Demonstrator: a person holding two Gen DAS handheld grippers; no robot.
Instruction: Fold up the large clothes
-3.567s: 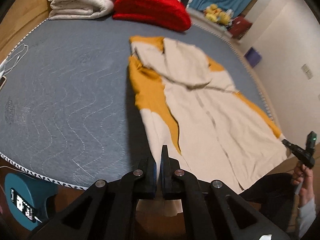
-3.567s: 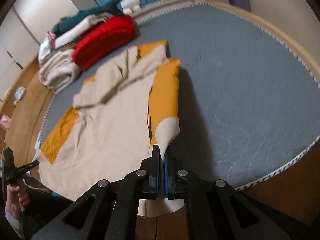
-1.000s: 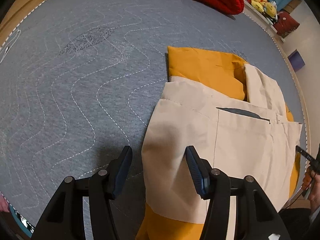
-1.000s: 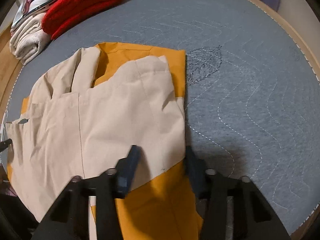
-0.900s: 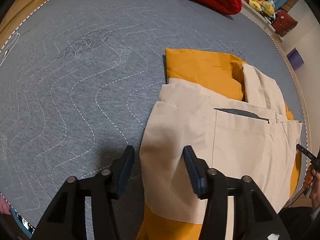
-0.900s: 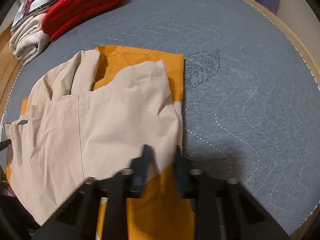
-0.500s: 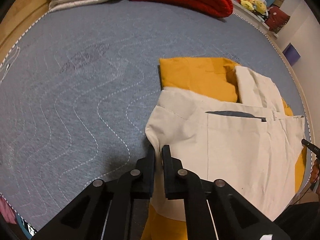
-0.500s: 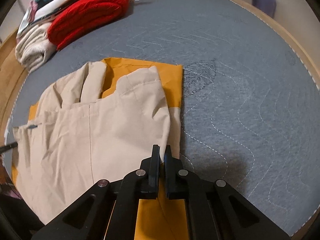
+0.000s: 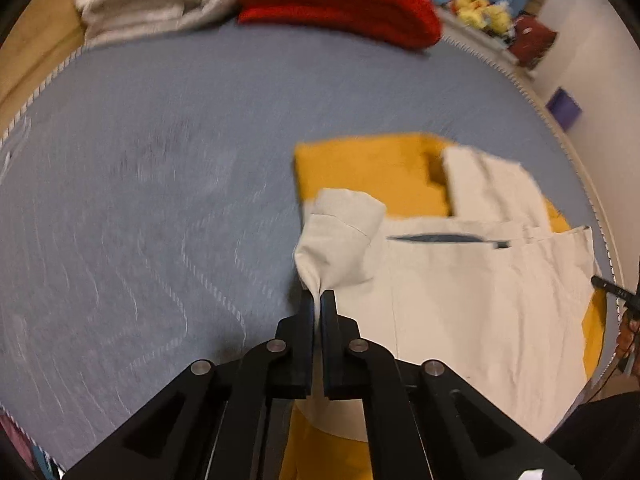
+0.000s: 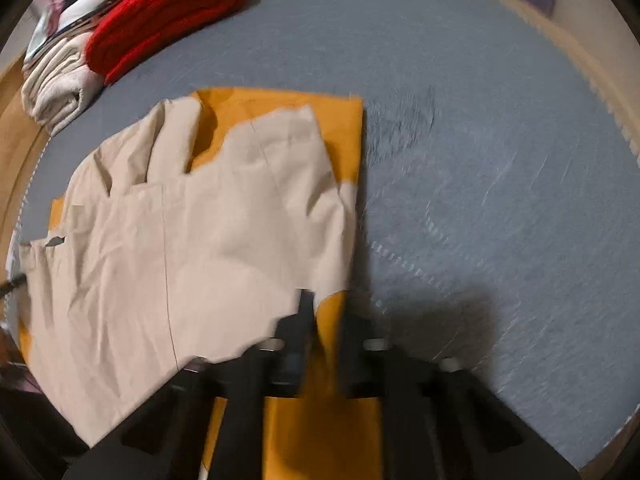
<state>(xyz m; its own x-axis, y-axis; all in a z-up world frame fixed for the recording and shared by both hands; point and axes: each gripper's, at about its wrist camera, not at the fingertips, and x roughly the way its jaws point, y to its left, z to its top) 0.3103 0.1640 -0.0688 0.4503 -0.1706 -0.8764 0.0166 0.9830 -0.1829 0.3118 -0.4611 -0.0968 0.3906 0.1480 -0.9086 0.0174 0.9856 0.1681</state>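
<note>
A: Entry one, largest: the bed, a grey-blue quilted mattress cover with wavy white stitching (image 9: 168,208), spread wide ahead of both tools.

B: Entry two?

A: The large cream-and-mustard cotton garment (image 9: 472,304), lying partly folded on the bed. It sits directly ahead of the left tool and off to its right; from the right tool (image 10: 316,312) it spreads ahead and to the left.

B: Stacked goods?

A: A red knitted blanket roll (image 9: 336,0) and a folded cream fleece blanket (image 9: 148,4), both at the far edge, well beyond the tools. Yellow soft toys (image 9: 484,14) farther still, blurred.

B: Tool states?

A: The left tool (image 9: 318,300) is clamped on a gathered cream corner of the garment, the cloth bunching up from its tips. The right tool is blurred, but its jaws sit closed on the garment's edge where cream meets mustard.

B: Step in hand?

A: My judgement: both near corners have been pinched and the lift for another fold is starting. The next move calls for raising both corners together, carrying them evenly away across the garment toward the far mustard edge, keeping the cloth taut between the tools so no crease forms.

B: Smallest items? Any writing?

A: A hand holding a dark cable (image 9: 628,320) at the left view's right edge. No brand, label or legible writing anywhere.
</note>
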